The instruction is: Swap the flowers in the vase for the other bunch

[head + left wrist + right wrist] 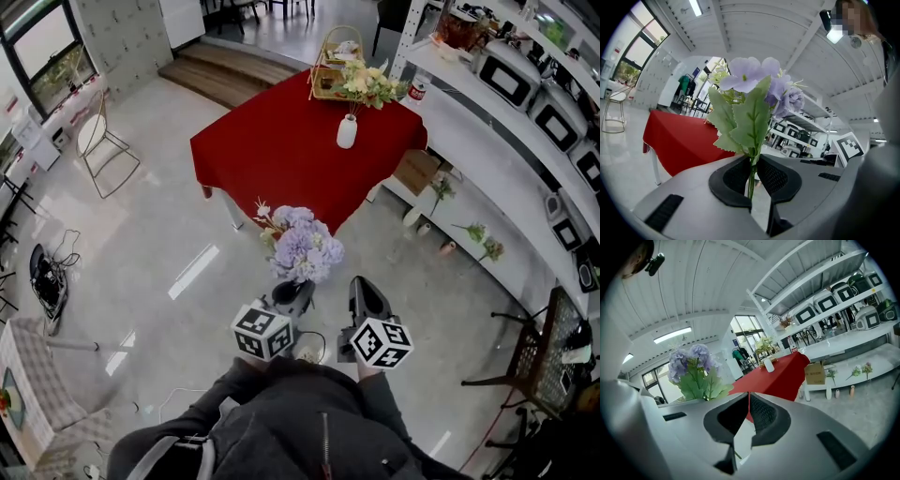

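My left gripper (296,295) grips the green stems of the lilac artificial flower bunch (302,246), my right gripper (367,295) is closed on nothing, and the white ceramic vase (347,131) of yellow flowers (367,84) stands well ahead on the red-clothed table (272,159).

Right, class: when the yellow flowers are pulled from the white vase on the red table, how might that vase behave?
The white vase looks small and narrow-based under a wide yellow bunch, so it may tip or lift with the stems. It looks like glazed ceramic, so it is probably slippery and breakable.
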Demonstrator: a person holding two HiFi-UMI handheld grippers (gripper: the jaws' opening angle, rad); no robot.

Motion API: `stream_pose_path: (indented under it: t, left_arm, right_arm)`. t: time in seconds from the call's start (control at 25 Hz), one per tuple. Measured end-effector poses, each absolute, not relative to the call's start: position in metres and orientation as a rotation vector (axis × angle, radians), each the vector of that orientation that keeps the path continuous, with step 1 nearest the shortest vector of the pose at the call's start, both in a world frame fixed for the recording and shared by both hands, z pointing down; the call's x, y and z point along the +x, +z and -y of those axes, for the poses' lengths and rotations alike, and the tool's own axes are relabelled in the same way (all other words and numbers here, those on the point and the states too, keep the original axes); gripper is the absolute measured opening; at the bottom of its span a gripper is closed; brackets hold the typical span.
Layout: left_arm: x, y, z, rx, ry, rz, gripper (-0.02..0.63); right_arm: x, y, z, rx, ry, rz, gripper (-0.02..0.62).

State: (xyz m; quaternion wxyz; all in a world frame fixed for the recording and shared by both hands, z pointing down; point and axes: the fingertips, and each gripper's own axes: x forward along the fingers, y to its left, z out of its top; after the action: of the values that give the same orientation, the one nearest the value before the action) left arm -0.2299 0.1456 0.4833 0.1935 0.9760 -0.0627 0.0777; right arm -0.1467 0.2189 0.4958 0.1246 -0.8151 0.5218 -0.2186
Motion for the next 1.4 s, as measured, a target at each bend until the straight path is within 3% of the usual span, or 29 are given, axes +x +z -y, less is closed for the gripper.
stream_pose_path:
  t: [0.6, 1.4]
  left_arm:
    - [-0.235, 0.488, -0.146, 2.709, 0.246, 0.226, 0.049]
    - [-0.183, 0.486, -0.138, 2.716, 0.235, 0.167, 0.049]
  right_arm:
    - [-0.143, 0.516, -0.233, -2.370, -0.715, -1.459, 0.014]
    - [-0.099, 0.506, -0.223, -2.418, -0.658, -1.420, 0.014]
